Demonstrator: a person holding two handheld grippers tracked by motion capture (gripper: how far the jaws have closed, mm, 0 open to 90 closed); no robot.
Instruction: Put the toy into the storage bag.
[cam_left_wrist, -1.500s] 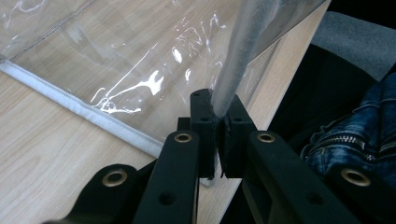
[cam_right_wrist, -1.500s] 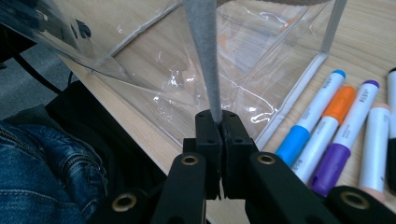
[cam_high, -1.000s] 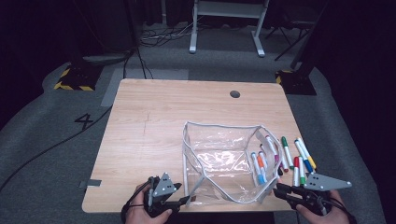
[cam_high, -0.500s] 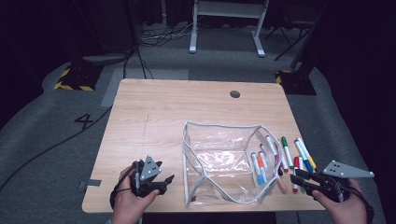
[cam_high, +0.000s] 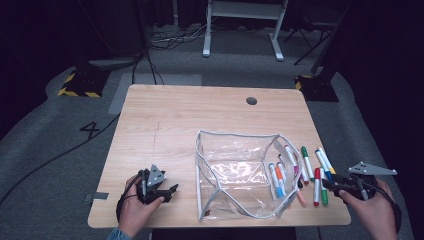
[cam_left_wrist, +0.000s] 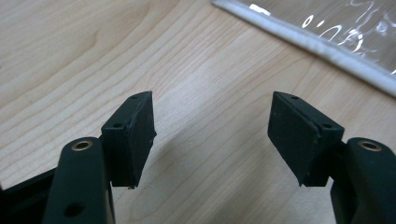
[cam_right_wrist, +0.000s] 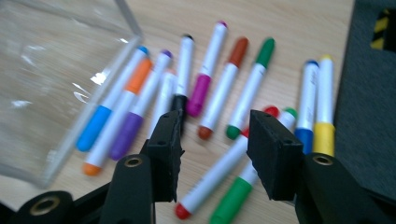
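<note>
both your hands have parted from the clear pouch mid-counter, fingers just opening and empty. ease your right gripper squarely over one marker among those right of it.

clear pouch (white-edged), multicoloured markers

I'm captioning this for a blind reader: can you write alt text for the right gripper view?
The right gripper hovers open over colored markers scattered on a wooden table. A clear pouch lies at the left.
</note>
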